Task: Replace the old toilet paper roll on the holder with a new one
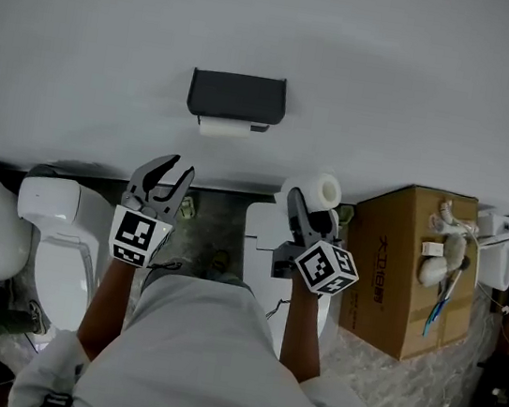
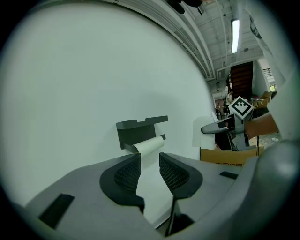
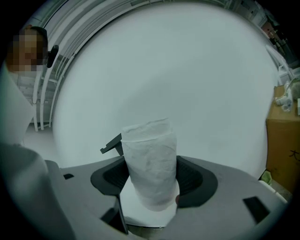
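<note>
A: Right claw (image 3: 152, 176) grips what?
B: New toilet paper roll (image 3: 151, 159), upright (white, crinkled). Left claw (image 2: 149, 165) half open, empty. Old roll (image 1: 223, 129) hangs in the black wall holder (image 1: 237, 97), well apart from both.

Before holder (image 1: 237, 98): open space is left.
Left: room is bounded by toilet (image 1: 61, 216).
Right: room is blocked by cardboard box (image 1: 395, 276).

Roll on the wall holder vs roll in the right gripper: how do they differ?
The holder roll is thin, nearly spent; the gripped roll is thicker. The holder roll hangs under the black holder; the gripped roll is clamped in the right gripper, away from it. Both are white paper.
</note>
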Demonstrator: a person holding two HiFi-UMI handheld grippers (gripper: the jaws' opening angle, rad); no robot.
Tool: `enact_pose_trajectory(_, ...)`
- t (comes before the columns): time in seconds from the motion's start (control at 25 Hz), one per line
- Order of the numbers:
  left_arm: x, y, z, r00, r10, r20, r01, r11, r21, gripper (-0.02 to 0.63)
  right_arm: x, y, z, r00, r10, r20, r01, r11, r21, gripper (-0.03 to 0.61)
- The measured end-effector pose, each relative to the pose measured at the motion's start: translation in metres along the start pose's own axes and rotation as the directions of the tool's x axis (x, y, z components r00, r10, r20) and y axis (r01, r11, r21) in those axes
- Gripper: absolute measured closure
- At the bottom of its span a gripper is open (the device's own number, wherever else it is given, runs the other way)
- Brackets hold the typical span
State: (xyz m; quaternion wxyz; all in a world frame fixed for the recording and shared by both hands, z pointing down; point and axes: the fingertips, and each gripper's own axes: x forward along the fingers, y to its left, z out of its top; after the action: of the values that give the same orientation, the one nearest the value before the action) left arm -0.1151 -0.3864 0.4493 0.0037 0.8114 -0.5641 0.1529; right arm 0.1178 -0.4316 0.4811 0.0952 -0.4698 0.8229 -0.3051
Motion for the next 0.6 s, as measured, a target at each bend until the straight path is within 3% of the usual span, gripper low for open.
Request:
enact_pose_trajectory(0.2, 0.010, -0.001, 0.004, 1.000, -0.006, -0.003, 0.006, 0.998, 0.057, 0.488, 0.011, 0.000, 0.001, 1.000, 0.009, -0.002, -0.009, 1.000, -0.002, 0.271)
enact_pose_trajectory(0.44, 0.028, -0.010, 0.007, 0.999, -0.035, -0.041, 0.043, 0.974, 0.223, 0.453, 0.011, 0.000, -0.005, 1.000, 0.003, 0.003, -0.003, 1.000, 0.014, 0.270)
enact_pose_trajectory(0.52, 0.038, -0.009, 0.007, 0.997, -0.007, -0.079, 0.033, 0.941, 0.336, 0.436, 0.009, -0.002, -0.005, 1.000, -0.002, 0.007, 0.002, 1.000, 0.017, 0.270)
enact_pose_trajectory(0.6, 0.050, -0.005, 0.003, 0.990, 0.042, -0.133, 0.029, 0.873, 0.486, 0.413, 0.010, -0.005, -0.004, 1.000, -0.009, 0.014, 0.009, 1.000, 0.021, 0.270)
